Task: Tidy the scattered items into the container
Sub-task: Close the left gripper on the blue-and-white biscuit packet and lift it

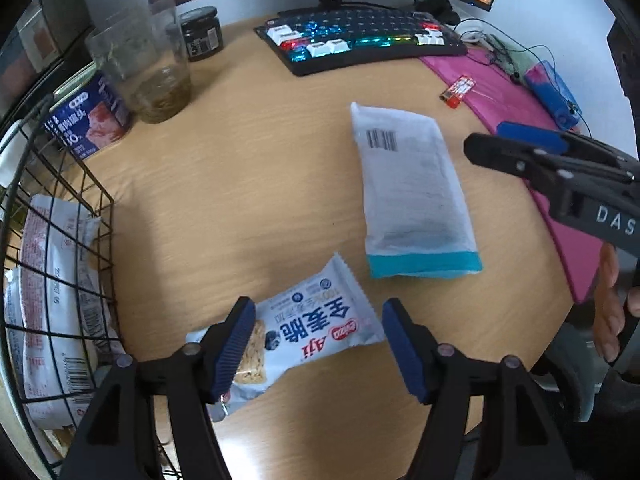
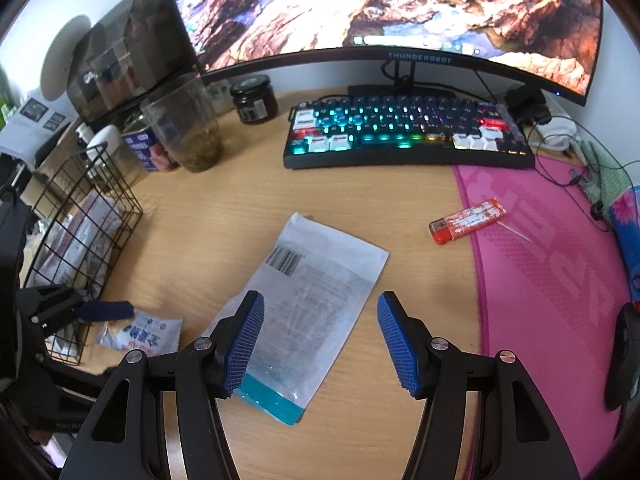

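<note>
A white and blue snack packet (image 1: 320,328) lies on the wooden desk, tilted, between the pads of my left gripper (image 1: 320,346). The jaws stand open just above it, the left pad over its end. A white pouch with a teal band (image 1: 408,196) lies flat further right. My right gripper (image 2: 322,344) hovers open over this pouch (image 2: 316,300). The black wire basket (image 1: 96,216) at the left holds white packets. From the right wrist view, the left gripper (image 2: 100,312) sits beside the snack packet (image 2: 140,334), close to the basket (image 2: 120,200). The right gripper (image 1: 496,140) shows at the right edge.
A lit keyboard (image 2: 404,136) and monitor (image 2: 380,12) stand at the back. A glass cup (image 1: 152,72), black jar (image 1: 202,34) and blue can (image 1: 92,120) stand behind the basket. A pink mat (image 2: 552,264), red lighter (image 2: 466,220) and dark mouse (image 2: 624,360) are on the right.
</note>
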`<state>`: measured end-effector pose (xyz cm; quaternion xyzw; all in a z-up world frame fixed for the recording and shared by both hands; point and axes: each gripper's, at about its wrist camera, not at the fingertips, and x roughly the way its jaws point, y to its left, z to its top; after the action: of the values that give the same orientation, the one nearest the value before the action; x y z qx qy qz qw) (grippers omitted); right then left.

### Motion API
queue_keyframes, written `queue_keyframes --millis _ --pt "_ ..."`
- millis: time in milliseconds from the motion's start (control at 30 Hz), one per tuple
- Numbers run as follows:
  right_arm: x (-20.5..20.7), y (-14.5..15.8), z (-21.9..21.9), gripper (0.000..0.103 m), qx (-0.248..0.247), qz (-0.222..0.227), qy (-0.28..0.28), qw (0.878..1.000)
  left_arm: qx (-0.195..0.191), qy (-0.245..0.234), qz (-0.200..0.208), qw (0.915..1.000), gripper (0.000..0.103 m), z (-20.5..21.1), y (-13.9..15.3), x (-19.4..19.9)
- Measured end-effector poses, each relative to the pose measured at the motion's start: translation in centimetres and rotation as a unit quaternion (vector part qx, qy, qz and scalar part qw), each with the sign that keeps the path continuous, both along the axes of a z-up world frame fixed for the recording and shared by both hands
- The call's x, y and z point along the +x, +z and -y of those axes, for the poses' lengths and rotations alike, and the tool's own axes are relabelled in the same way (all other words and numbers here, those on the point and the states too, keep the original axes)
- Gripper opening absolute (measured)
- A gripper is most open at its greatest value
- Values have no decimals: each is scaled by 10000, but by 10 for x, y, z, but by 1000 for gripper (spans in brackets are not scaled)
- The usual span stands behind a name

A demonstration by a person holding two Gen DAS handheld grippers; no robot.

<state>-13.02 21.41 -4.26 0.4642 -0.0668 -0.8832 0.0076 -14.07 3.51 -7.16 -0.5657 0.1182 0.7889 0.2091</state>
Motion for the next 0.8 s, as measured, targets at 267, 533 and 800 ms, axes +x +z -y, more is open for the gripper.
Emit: queue_keyframes --millis 267,533,800 --pt "-1 -2 -3 60 -150 347 -419 9984 -203 -57 100 9997 72 1 -10 -8" --pt "-8 -18 -9 60 -311 1022 -944 9898 -155 104 201 9996 72 5 -23 -8" --pt "-7 -15 -6 60 -277 1025 -959 9897 -128 226 191 9995 73 6 -26 -3"
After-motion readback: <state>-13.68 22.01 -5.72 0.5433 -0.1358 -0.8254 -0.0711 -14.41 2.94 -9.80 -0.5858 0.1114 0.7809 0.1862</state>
